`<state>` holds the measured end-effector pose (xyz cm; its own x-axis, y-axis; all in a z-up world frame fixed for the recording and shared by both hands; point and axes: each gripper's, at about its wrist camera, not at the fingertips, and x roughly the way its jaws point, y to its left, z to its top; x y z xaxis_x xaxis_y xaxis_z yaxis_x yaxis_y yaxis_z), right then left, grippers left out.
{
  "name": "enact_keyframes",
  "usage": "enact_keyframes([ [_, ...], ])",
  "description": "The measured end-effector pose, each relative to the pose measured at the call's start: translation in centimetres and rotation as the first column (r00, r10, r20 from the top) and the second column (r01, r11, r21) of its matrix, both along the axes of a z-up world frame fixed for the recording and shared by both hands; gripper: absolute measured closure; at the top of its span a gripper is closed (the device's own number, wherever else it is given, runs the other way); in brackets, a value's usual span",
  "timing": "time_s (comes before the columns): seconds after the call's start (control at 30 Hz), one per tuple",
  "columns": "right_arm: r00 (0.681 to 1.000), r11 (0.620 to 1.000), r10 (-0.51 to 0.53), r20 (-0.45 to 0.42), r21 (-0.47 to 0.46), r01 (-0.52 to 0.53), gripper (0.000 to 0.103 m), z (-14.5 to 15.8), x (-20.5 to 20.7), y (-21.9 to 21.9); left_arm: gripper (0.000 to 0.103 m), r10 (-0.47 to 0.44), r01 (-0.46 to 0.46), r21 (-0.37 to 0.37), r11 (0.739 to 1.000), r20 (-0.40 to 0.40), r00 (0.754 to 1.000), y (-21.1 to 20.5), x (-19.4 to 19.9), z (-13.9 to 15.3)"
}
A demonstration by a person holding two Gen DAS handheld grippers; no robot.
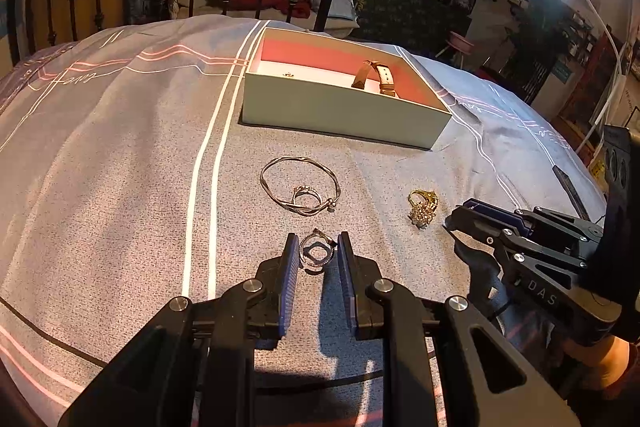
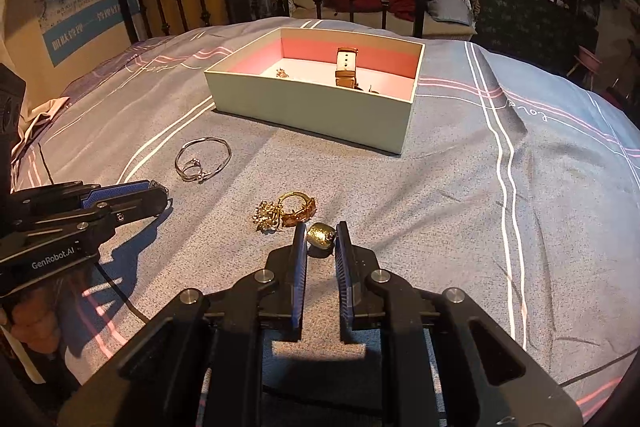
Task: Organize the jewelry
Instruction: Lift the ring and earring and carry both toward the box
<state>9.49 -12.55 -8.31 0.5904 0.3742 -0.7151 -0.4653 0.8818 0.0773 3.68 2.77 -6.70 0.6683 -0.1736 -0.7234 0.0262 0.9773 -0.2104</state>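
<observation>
Left wrist view: the left hand-held gripper is narrowed around a small ring on the bed — pads at both sides. Beyond lie a bangle and a gold cluster; a box holds a watch.

Right wrist view: the right hand-held gripper pinches a gold bead — just beside the gold cluster.

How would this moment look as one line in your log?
left gripper: jaws around silver ring | right gripper: jaws around gold bead | box: holds watch | bangle: on bed
</observation>
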Motion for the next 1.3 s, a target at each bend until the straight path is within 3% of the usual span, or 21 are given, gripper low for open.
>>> enact_keyframes([
  [0.83, 1.000, 1.000, -0.001, -0.008, 0.005, 0.001, 0.087, -0.2, 0.0, 0.0, 0.084, -0.005, 0.005, 0.007, 1.000, -0.012, 1.000, -0.5, 0.0, -0.2],
  [1.3, 1.000, 1.000, 0.007, 0.004, 0.019, -0.007, 0.087, 0.4, 0.2, 0.4, 0.084, -0.009, 0.008, 0.051, 0.999, 0.007, 1.000, -1.3, 1.0, 0.9],
])
